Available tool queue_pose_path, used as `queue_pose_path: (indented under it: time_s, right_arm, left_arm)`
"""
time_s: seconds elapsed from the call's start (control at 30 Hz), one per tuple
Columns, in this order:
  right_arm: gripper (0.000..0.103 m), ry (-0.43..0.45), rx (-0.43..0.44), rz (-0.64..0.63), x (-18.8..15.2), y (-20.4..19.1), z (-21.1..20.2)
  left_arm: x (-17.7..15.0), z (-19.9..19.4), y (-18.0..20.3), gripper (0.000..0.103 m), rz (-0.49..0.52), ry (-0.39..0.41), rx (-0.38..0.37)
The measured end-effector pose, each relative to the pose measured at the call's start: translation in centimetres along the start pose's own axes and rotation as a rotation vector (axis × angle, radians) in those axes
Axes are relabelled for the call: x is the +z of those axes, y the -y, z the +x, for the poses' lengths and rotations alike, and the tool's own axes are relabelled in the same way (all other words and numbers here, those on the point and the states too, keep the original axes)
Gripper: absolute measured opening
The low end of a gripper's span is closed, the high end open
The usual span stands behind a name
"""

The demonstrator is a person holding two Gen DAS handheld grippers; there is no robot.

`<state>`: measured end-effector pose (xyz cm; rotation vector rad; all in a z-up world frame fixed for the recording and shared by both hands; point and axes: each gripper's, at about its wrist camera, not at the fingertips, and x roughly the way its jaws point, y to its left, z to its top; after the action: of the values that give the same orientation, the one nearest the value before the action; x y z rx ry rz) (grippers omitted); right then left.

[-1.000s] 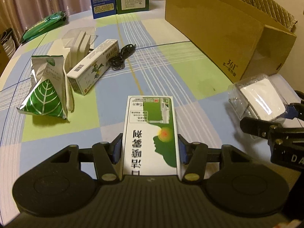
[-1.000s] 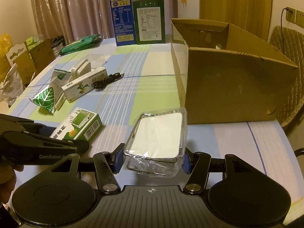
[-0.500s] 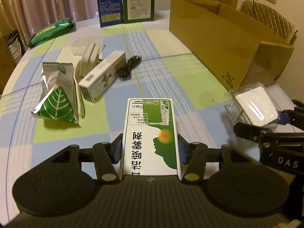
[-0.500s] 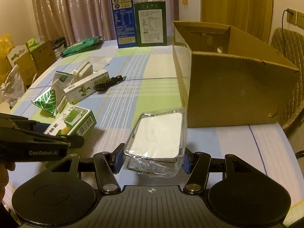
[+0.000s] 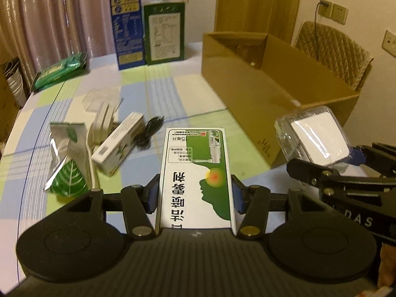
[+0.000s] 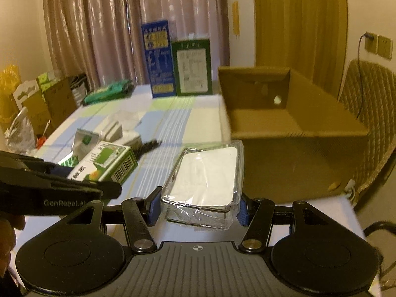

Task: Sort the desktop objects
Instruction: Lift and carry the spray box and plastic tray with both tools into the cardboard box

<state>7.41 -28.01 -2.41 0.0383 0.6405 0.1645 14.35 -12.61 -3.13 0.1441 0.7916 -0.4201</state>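
Observation:
My left gripper (image 5: 194, 195) is shut on a white and green medicine box (image 5: 195, 173), held in the air above the table; the same box (image 6: 104, 164) shows at the left of the right wrist view. My right gripper (image 6: 196, 206) is shut on a clear plastic case with a white card inside (image 6: 205, 175); that case (image 5: 313, 136) appears at the right of the left wrist view. An open cardboard box (image 6: 284, 123) stands on the table just behind the case, its inside visible.
On the checked tablecloth (image 5: 173, 104) lie a leaf-print foil pouch (image 5: 68, 160), a long white box (image 5: 118, 146), a white holder (image 5: 104, 121) and a black cable (image 5: 151, 133). Tall blue (image 5: 127, 24) and green cartons (image 5: 164, 32) stand at the back. A wicker chair (image 6: 371, 113) is on the right.
Both grippers have risen with their loads, so the table items sit lower and farther away. The inside of the cardboard box has come into sight.

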Motion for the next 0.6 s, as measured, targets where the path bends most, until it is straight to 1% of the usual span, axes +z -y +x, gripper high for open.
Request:
queue_pose_path:
  time_s: [0.27,0.47,0.6]
  right_arm:
    - [0.055,0.059,-0.033,0.014,3.2,2.6,-1.7]
    - [0.055,0.090,-0.059,0.022,5.6,5.6,-2.4]
    - [0.055,0.093,-0.072,0.027,7.1,8.0,-2.2]
  left_arm:
    - [3.5,-0.8,3.1,0.050,0.025,0.044,-0.036]
    - [6.6,-0.6,5.6,0.050,0.025,0.070,-0.081]
    - [8.7,0.1,7.3,0.050,0.026,0.077,-0.106]
